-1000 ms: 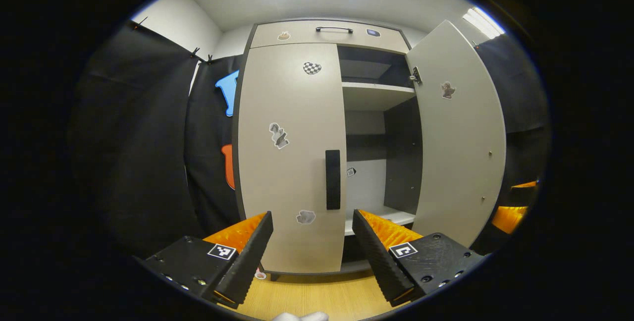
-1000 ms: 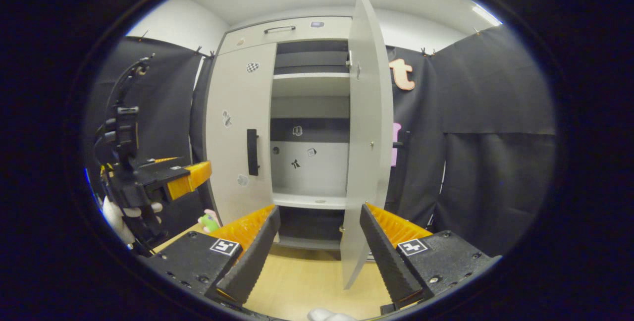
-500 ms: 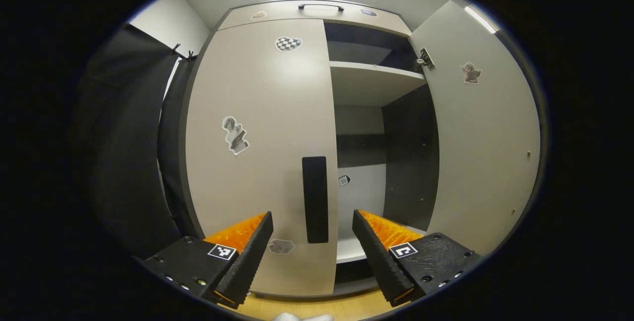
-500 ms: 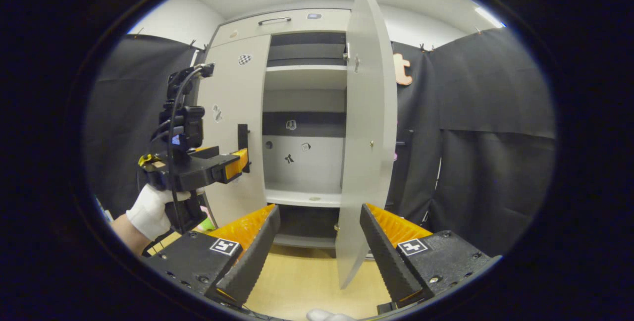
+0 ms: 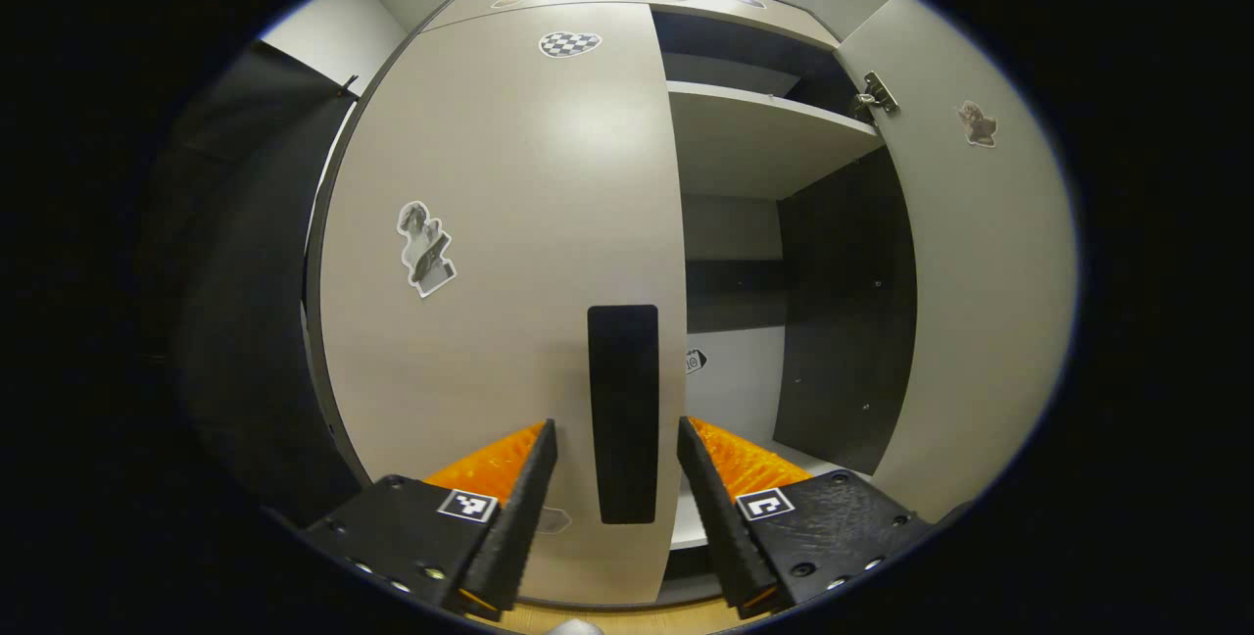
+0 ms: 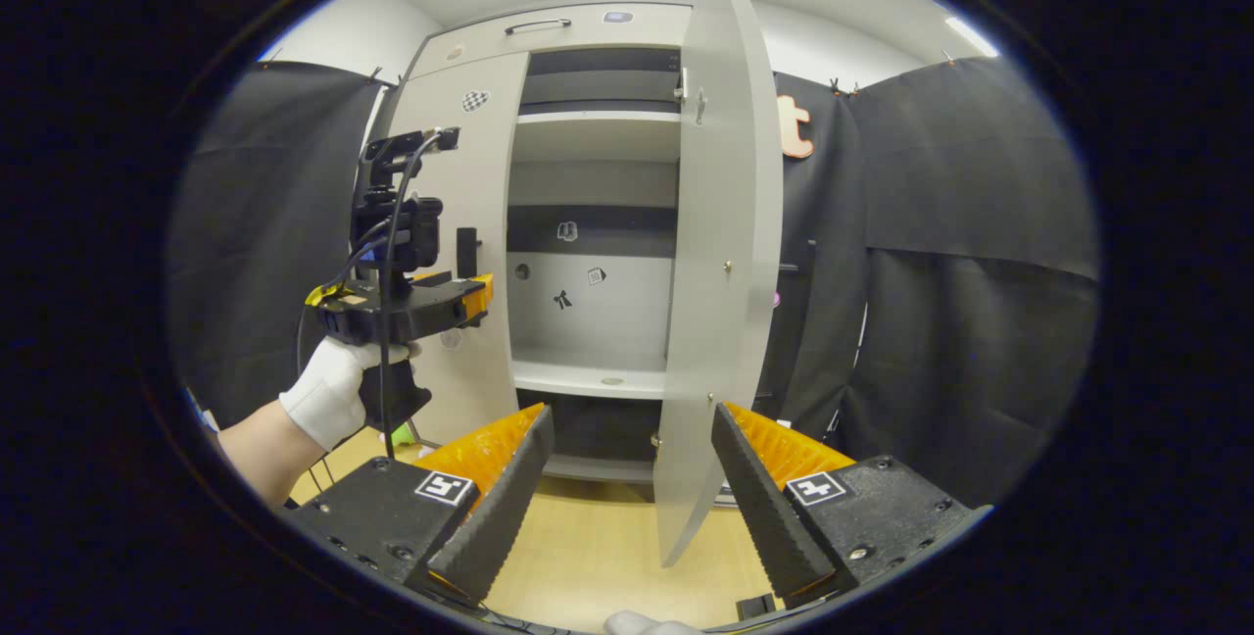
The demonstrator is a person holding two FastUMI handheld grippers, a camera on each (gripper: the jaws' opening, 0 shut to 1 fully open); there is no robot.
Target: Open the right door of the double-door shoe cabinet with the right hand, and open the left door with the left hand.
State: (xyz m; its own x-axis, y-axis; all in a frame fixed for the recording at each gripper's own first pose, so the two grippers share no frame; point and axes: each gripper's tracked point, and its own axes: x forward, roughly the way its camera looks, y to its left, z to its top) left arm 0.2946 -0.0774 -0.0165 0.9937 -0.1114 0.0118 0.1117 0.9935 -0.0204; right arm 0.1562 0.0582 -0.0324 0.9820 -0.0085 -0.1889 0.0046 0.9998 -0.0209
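Your left hand-held gripper [image 5: 614,508] has its fingers spread either side of the left door's handle [image 5: 623,414]. The swung-out right door [image 6: 720,253] blocks the right hand-held gripper [image 6: 632,508].

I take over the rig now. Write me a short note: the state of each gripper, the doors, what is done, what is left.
Left gripper: open, its fingers either side of the black handle on the left door, not clamped.
Right gripper: open, holding nothing, in front of the right door.
Done: right door swung open, shelves showing.
Left: shut the left gripper on the handle and pull the left door, which is closed, open.
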